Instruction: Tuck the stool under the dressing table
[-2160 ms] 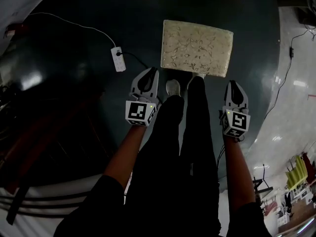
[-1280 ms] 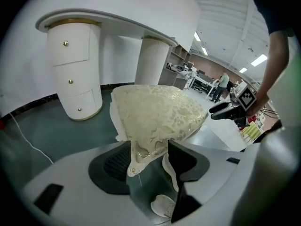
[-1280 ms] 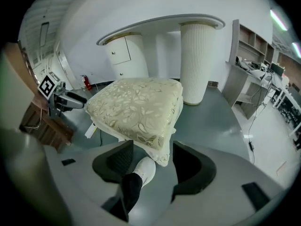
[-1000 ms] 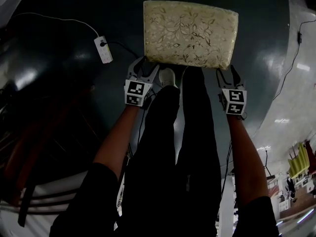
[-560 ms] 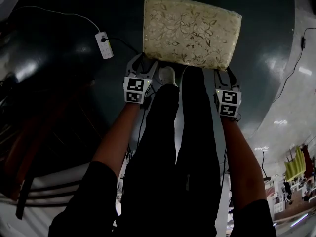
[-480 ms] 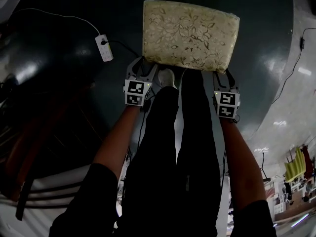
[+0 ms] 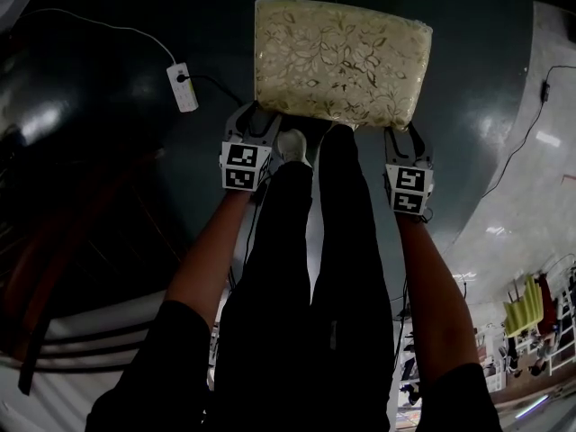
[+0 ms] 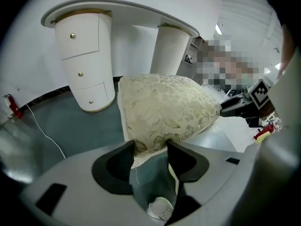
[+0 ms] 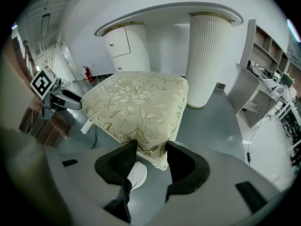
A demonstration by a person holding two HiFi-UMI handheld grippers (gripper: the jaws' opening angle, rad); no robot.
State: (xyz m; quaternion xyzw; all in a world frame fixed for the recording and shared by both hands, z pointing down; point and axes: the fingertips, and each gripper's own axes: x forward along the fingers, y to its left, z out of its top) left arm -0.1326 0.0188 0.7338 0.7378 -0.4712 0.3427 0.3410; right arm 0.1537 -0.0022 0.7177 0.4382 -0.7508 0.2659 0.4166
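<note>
The stool (image 7: 337, 57) has a cream cushion with a gold leaf pattern and stands on the dark floor in front of my legs. My left gripper (image 7: 255, 111) is at its near left corner, and my right gripper (image 7: 402, 131) at its near right corner. In the left gripper view the pads (image 8: 126, 155) pinch the cushion corner (image 8: 162, 112). In the right gripper view the cushion corner (image 9: 136, 102) likewise sits squeezed between the pads (image 9: 123, 160). Both pairs of jaws have just been closing on the cushion. The white dressing table (image 9: 178, 11) rises behind the stool.
A drawer pedestal (image 8: 87, 65) and a fluted white column (image 9: 207, 55) carry the table top, with a gap between them. A white power strip (image 7: 180, 87) with its cable lies on the floor to the left. My shoe (image 7: 291, 142) is just behind the stool.
Both grippers have come forward from beside my legs to the stool's near corners. Over the last second they stay there and the stool barely shifts in view.
</note>
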